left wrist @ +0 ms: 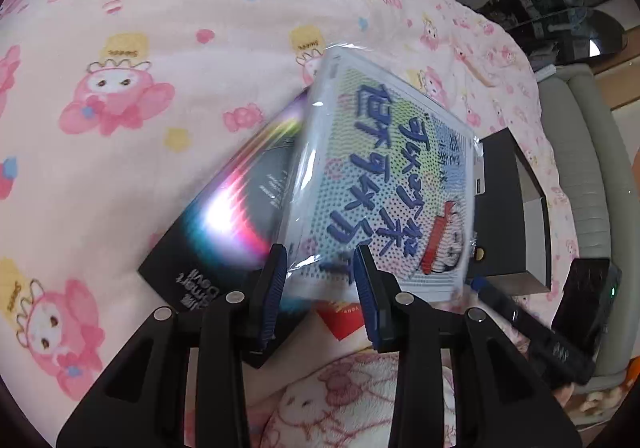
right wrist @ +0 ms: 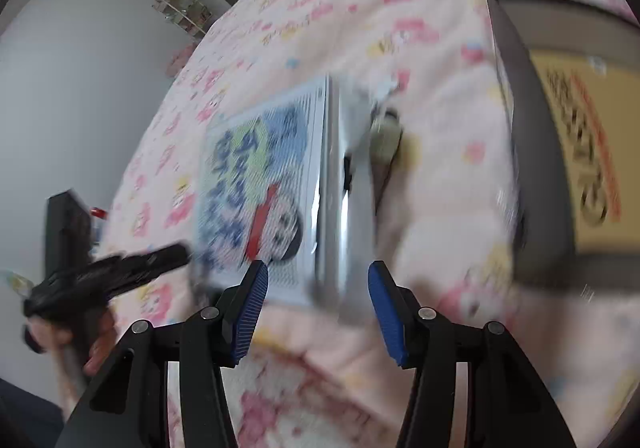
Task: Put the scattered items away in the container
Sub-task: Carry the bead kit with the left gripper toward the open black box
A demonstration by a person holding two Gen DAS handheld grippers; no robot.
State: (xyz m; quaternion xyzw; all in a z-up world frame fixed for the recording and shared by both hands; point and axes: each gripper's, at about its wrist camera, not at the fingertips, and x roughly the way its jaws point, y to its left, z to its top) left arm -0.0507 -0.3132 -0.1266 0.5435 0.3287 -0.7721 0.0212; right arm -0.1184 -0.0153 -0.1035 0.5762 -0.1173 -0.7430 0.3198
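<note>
Your left hand-held gripper (left wrist: 322, 276) is clamped on the shrink-wrapped book (left wrist: 384, 184) above the bed (left wrist: 160, 48), your right hand-held gripper (right wrist: 316, 288) hangs open and empty, and the grey container (right wrist: 532, 152) holds one yellow item (right wrist: 588, 152), so most tidying remains.

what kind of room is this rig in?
Most likely a bedroom: the work surface is a bed covered by a pink cartoon-print blanket, with a padded grey bed frame edge along one side. A plain wall and a small cluttered shelf stand beyond. The shrink-wrapped book lies on the blanket.
</note>
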